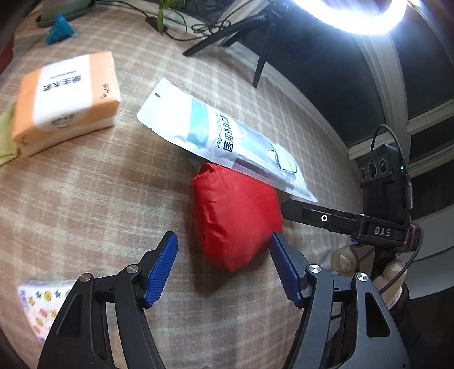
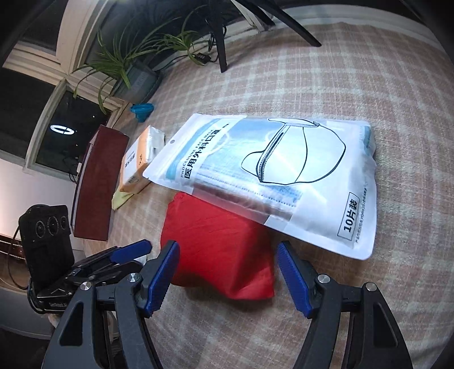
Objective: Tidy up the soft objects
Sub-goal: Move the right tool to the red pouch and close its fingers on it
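Both tongs were spread wide and gripping nothing. The left tongs (image 1: 222, 264) hovered low over the checked cloth on the table (image 1: 93, 204), with the red soft pouch (image 1: 235, 218) sitting between the blue fingers (image 1: 161, 269), nearer the right one, though I couldn't tell if it was touching. From the right wrist view, the right tongs (image 2: 227, 274) were lined up on the same red pouch (image 2: 215, 247) from another side, again with its near end between the open fingers (image 2: 295, 275).

The face mask pack (image 2: 283, 176), white with a mask drawing on it, lay partly on top of the pouch's far end, so the pouch was tucked under one edge. The orange tissue pack (image 1: 68, 99) sat well apart to the far left in the left view, on the corner of a yellow-green cloth (image 1: 5, 133). A small patterned tissue packet (image 1: 39, 306) was at the near left edge of the table.

Further back there was a blue plastic thing (image 1: 58, 29), a potted plant (image 2: 133, 65), tripod legs (image 1: 227, 34) and a ring light (image 1: 354, 17) overhead. In the right view the left tongs (image 2: 124, 255) showed up just left of the pouch.
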### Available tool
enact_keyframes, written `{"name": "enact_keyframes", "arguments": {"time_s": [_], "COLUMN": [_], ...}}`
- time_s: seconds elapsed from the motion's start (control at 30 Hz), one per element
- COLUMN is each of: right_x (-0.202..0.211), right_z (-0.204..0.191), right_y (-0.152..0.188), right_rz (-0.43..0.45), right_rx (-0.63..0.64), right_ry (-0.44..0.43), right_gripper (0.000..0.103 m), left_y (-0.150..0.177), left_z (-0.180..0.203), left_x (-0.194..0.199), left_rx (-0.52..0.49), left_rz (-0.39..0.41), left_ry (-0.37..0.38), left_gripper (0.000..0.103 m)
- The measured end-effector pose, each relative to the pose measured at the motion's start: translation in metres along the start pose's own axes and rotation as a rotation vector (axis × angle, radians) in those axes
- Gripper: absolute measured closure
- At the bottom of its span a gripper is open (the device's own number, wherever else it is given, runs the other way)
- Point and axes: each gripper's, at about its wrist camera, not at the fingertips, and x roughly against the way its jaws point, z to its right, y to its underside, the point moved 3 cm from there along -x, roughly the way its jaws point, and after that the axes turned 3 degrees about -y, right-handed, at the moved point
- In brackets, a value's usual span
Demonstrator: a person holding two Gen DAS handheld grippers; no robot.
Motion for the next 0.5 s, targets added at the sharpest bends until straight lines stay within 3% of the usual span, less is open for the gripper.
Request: {"name": "enact_keyframes", "arguments": {"time_s": [0.33, 0.5], "right_x": [-0.019, -0.028], "right_z": [0.008, 0.009], "right_y": [-0.006, -0.008], "right_rz": [-0.032, -0.048], "right_rx": [-0.041, -0.049], "right_ry": [-0.044, -0.053], "right_gripper": [0.036, 0.036], "left_y": [-0.005, -0.004], "left_z": [0.005, 0.008], "left_x": [-0.018, -0.018], "left_rx": [-0.043, -0.072], "left_rz": [-0.026, -0.018], "left_ry": [0.019, 0.030], "left_gripper": [0.037, 0.044]}}
